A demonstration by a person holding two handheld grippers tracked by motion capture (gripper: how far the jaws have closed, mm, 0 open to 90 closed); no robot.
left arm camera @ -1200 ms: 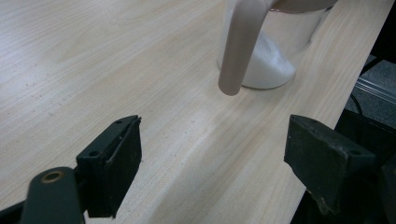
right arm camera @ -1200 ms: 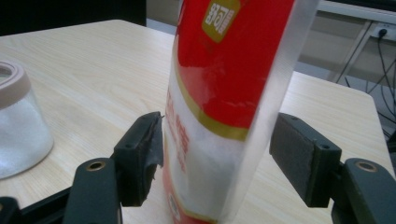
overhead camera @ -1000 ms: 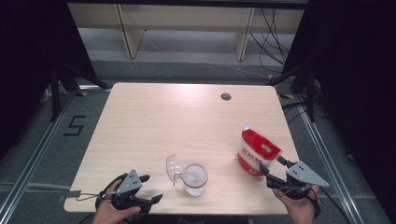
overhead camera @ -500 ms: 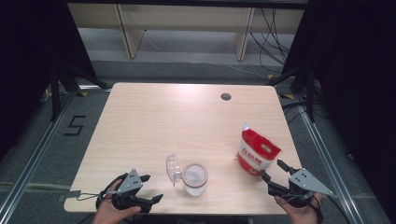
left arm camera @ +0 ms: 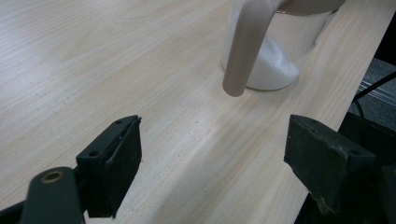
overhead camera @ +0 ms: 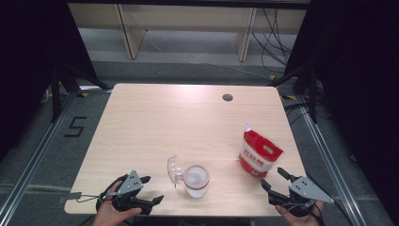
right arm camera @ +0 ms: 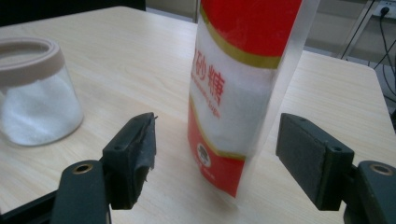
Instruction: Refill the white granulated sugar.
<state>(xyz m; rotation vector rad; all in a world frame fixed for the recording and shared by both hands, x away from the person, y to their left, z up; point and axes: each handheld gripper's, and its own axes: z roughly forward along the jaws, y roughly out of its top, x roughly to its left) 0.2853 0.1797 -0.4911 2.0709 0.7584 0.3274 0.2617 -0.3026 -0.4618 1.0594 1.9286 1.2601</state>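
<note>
A red and white sugar bag (overhead camera: 259, 154) (right arm camera: 238, 93) stands upright near the table's right edge. A glass jar (overhead camera: 196, 180) (right arm camera: 35, 93) (left arm camera: 275, 60) with white grains in it sits at the front middle, its hinged lid (overhead camera: 174, 169) (left arm camera: 245, 46) swung open to the left. My right gripper (overhead camera: 272, 177) (right arm camera: 217, 149) is open just short of the bag. Its jaws have just been opening, and the pads touch nothing. My left gripper (overhead camera: 154, 188) (left arm camera: 210, 158) lies open at the front left and points at the jar, with nothing between its jaws.
The light wooden table (overhead camera: 188, 117) has a round cable hole (overhead camera: 227, 97) at the back right. Dark curtains flank both sides. Shelf legs and cables stand on the floor beyond the far edge.
My right gripper has pulled back from the sugar bag toward the table's near edge, and the bag now stands by itself. The left gripper has stayed where it was.
</note>
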